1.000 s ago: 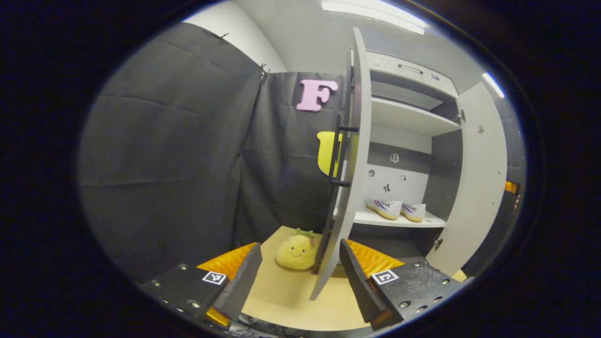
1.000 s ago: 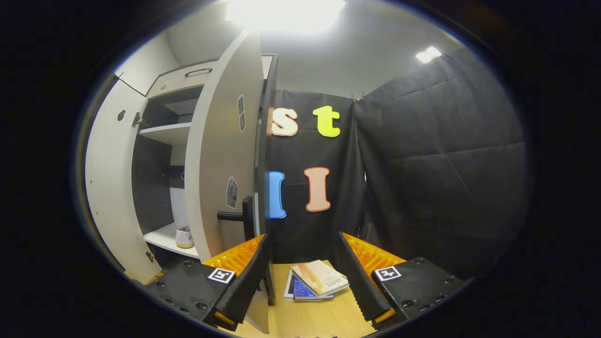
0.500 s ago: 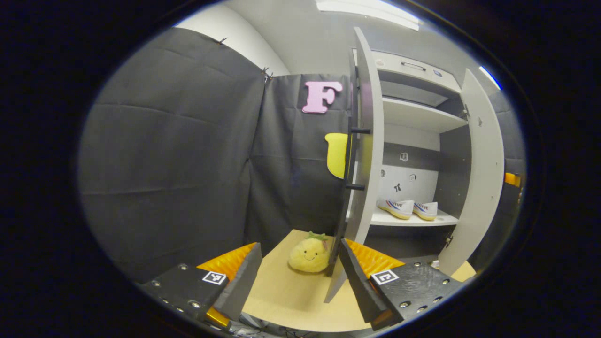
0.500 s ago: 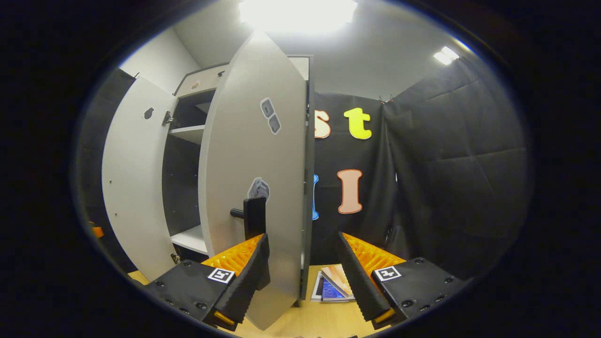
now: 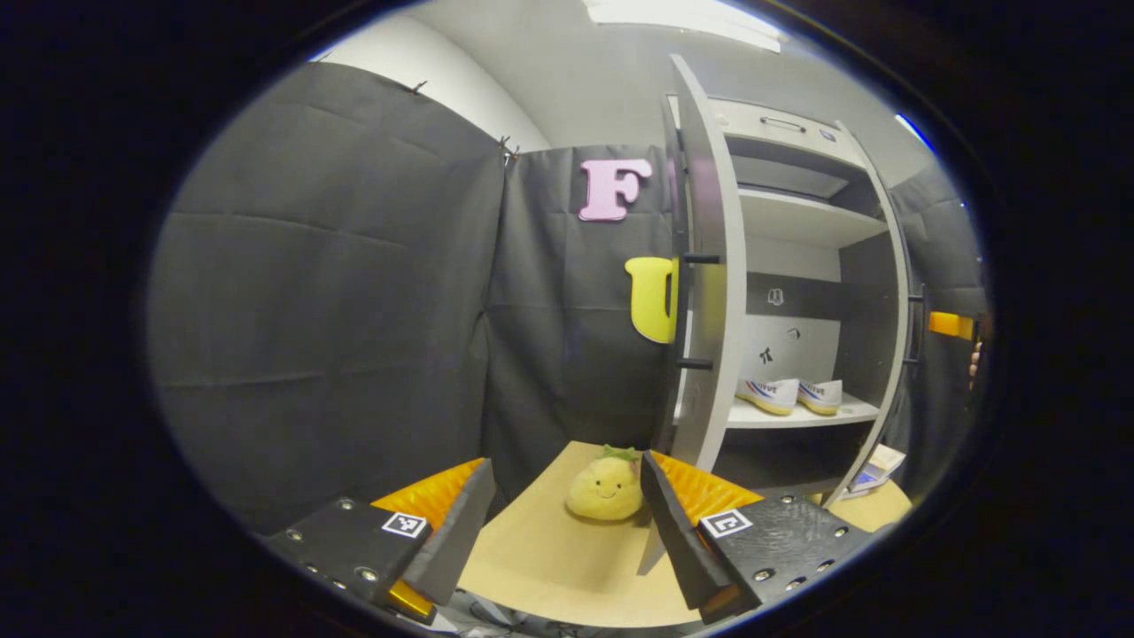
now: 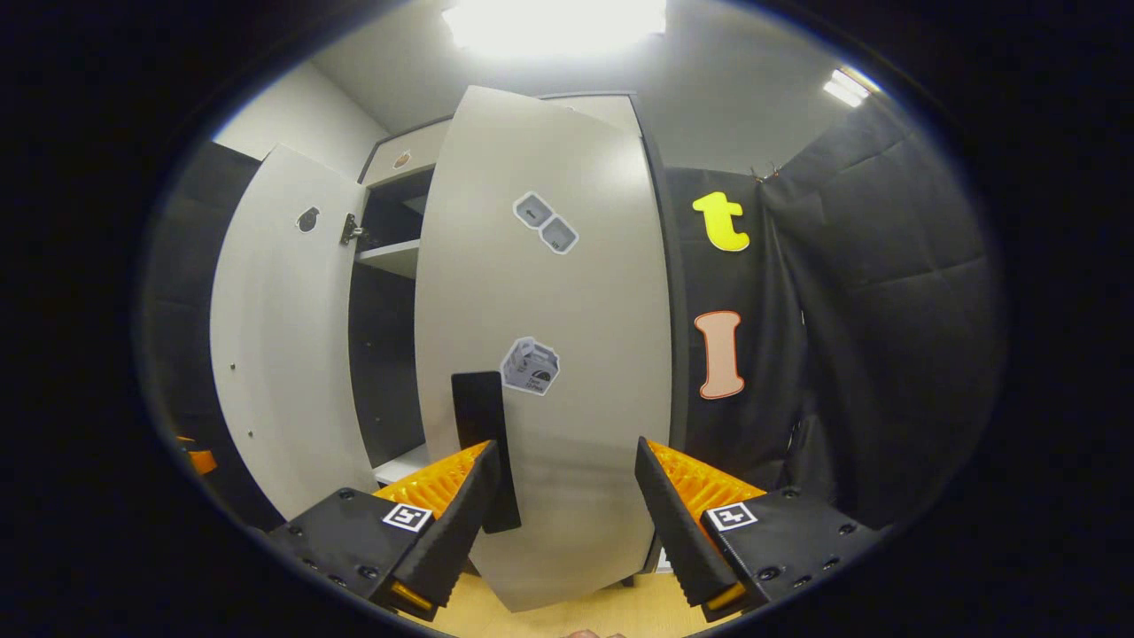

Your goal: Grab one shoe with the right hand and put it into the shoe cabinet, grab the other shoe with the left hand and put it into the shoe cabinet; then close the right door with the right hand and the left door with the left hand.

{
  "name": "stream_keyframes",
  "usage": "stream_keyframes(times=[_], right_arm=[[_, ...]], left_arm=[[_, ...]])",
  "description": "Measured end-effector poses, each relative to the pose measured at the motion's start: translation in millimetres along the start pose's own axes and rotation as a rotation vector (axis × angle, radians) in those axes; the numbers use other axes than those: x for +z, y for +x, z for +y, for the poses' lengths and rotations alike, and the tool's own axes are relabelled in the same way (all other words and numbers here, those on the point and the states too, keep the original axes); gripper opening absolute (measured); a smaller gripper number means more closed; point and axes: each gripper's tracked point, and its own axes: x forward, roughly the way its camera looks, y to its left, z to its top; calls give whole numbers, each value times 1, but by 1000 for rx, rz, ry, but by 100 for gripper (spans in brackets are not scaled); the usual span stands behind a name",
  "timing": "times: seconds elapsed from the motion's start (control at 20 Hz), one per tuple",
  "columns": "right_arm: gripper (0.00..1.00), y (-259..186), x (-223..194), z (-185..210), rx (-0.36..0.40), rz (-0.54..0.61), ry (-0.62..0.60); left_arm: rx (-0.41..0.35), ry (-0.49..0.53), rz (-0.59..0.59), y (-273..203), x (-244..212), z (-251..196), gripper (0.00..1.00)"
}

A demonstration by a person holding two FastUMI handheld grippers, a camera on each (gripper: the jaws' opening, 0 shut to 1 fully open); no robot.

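In the left gripper view the left gripper (image 5: pixel 565 523) was spread open with nothing between its fingers, held low in front of the shoe cabinet (image 5: pixel 802 168). Both shoes (image 5: pixel 791 396) sat side by side on the cabinet's lower shelf (image 5: pixel 780 416). The cabinet's left door (image 5: pixel 713 292) stood open, edge-on, with its dark handle (image 5: pixel 689 312) facing away from the cabinet. A yellow plush toy (image 5: pixel 605 486) lay on the wooden table (image 5: pixel 549 567), just beside the foot of that door.

In the right gripper view the right gripper (image 6: pixel 563 518) was also open and empty, its fingers on either side of the right door (image 6: pixel 549 354), which was partly swung toward the cabinet. The door's black handle (image 6: pixel 483 443) stood just above the gripper's left finger; whether they touched could not be told.
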Motion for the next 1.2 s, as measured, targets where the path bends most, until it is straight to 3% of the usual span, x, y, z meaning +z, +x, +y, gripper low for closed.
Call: stream_keyframes(times=[0.3,0.7,1.05,1.2], right_arm=[[98,-19,-30,-30,-81,82,38],[92,-51,-44,-66,-190,130,39],[95,-72,-56,-72,-211,153,84],[95,-70,-70,-79,-220,168,122]], left_arm=[[-34,7,-40,33,39,10,94],[-156,-22,-67,104,90,-1,94],[-263,-8,-94,129,117,-35,94],[-255,43,-114,132,130,-40,94]])
